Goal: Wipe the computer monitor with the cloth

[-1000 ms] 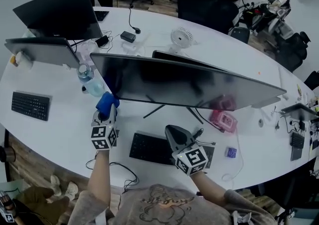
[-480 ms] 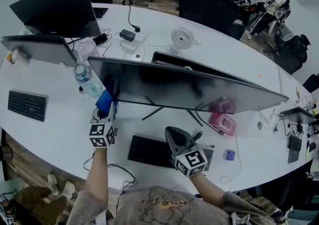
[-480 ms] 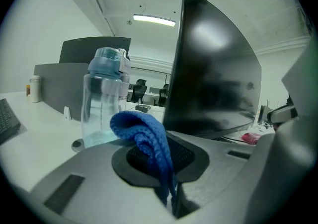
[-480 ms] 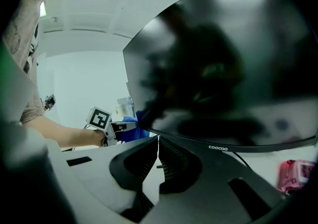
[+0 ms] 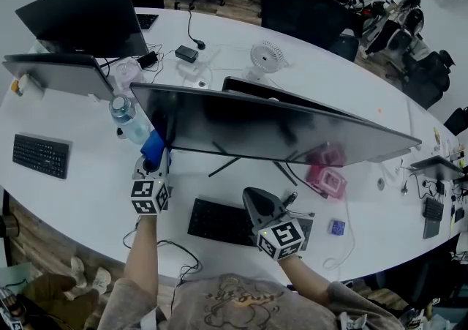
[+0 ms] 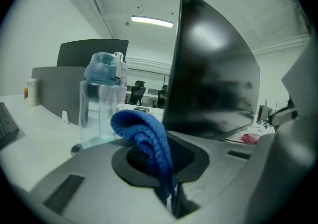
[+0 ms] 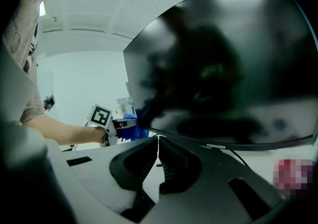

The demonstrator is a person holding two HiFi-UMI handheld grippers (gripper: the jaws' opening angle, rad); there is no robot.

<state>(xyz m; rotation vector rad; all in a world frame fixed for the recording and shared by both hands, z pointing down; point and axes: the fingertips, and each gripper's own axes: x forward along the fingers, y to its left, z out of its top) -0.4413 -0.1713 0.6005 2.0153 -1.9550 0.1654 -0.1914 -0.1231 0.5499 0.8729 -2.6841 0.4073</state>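
Note:
A wide dark computer monitor (image 5: 270,127) stands on the white table (image 5: 80,189); it fills the right gripper view (image 7: 228,69) and rises at the right of the left gripper view (image 6: 213,69). My left gripper (image 5: 152,156) is shut on a blue cloth (image 5: 153,147) by the screen's lower left corner. The cloth (image 6: 144,138) folds up out of the closed jaws. My right gripper (image 5: 256,200) is shut and empty, below the screen's middle and above a black keyboard (image 5: 219,220). From the right gripper view the left gripper (image 7: 121,124) and cloth (image 7: 133,127) show beside the screen edge.
A clear water bottle (image 5: 130,121) stands just left of the cloth, also close in the left gripper view (image 6: 102,99). A pink object (image 5: 327,177), a small fan (image 5: 265,55), a second keyboard (image 5: 40,154) and other monitors (image 5: 80,17) sit around the table.
The left gripper with the cloth has crept slightly up toward the monitor's lower left corner. The right gripper has stayed in place.

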